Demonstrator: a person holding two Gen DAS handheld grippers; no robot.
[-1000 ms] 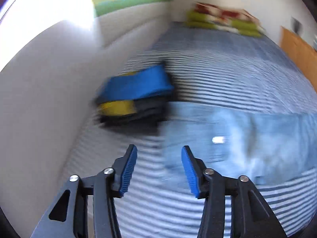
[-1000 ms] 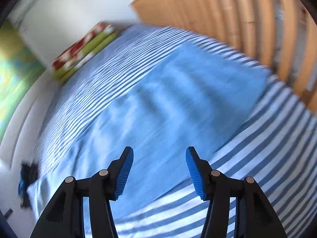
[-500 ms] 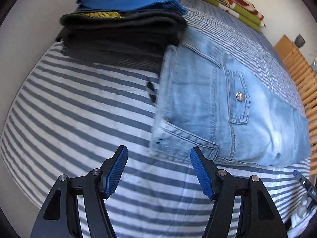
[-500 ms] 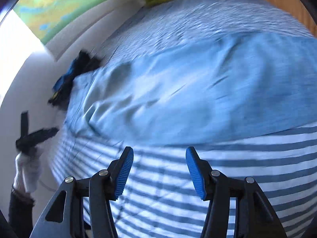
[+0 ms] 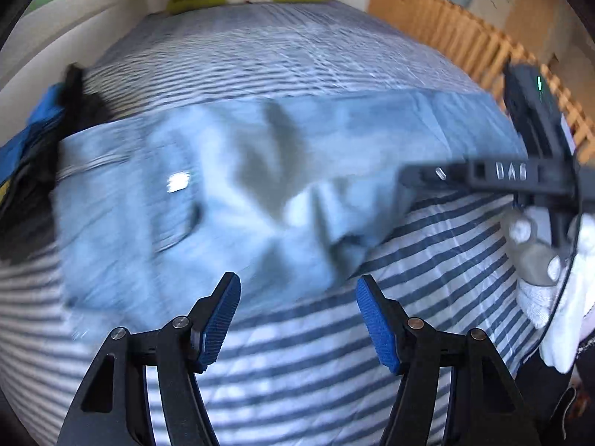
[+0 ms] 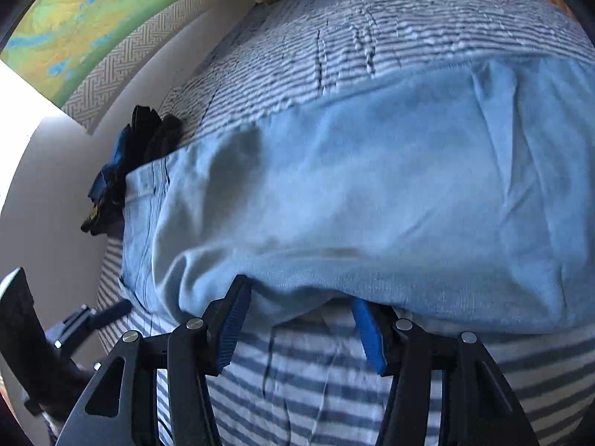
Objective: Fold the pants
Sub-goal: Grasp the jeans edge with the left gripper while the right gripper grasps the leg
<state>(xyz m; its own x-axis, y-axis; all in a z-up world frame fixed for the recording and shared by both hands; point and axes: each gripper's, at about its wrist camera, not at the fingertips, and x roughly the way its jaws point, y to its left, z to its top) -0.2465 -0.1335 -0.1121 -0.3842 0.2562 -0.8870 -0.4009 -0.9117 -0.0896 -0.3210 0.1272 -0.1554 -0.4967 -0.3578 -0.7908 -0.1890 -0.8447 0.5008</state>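
Jeans [image 6: 372, 193] are spread across the striped bed [image 5: 297, 353]; both grippers, left [image 5: 297, 319] and right [image 6: 297, 319], are held with jaws spread at the near edge.

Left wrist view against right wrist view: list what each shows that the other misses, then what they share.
Only the left wrist view shows the wooden slatted frame beside the bed, the jeans' metal button, and the right gripper from outside, at the jeans' near edge, held by a white-gloved hand. Only the right wrist view shows the green-and-yellow wall picture clearly. Both show the light blue jeans spread on the striped bedcover, the dark stack of folded clothes, and open jaws.
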